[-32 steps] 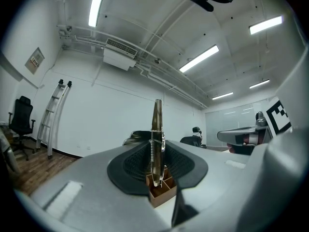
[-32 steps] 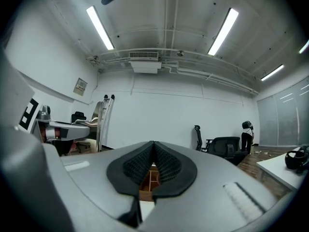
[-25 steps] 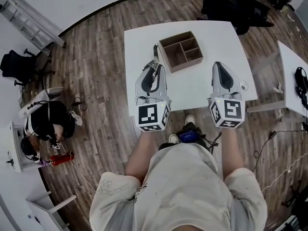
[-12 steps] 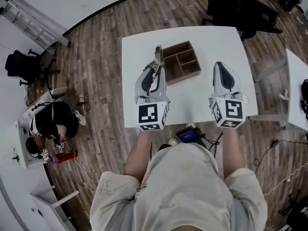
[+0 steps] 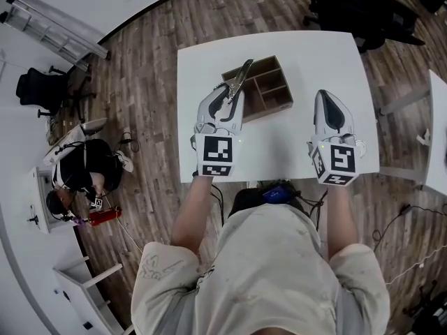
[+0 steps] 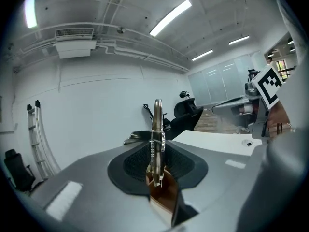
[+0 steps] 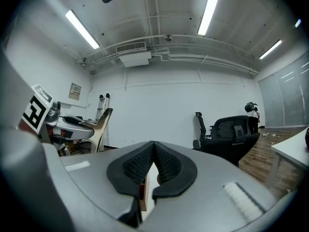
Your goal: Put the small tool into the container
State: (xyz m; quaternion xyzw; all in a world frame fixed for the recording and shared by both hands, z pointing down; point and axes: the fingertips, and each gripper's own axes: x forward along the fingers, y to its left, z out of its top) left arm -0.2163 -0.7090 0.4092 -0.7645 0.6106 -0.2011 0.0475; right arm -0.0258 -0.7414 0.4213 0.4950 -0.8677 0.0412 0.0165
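Wood-plank floor [image 5: 147, 68]; white table [image 5: 307, 54] centre frame; black chair [image 5: 42, 89], ladder [image 5: 56, 30] upper left; ceiling strip lights [image 7: 82, 29].

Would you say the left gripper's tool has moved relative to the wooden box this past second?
Yes: the tool was beside the wooden box's left wall; now its tip leans over it.

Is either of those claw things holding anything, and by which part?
The left gripper pinches a small metal tool by its spring end, with the other end sticking out past the pads. The right gripper is shut and empty.
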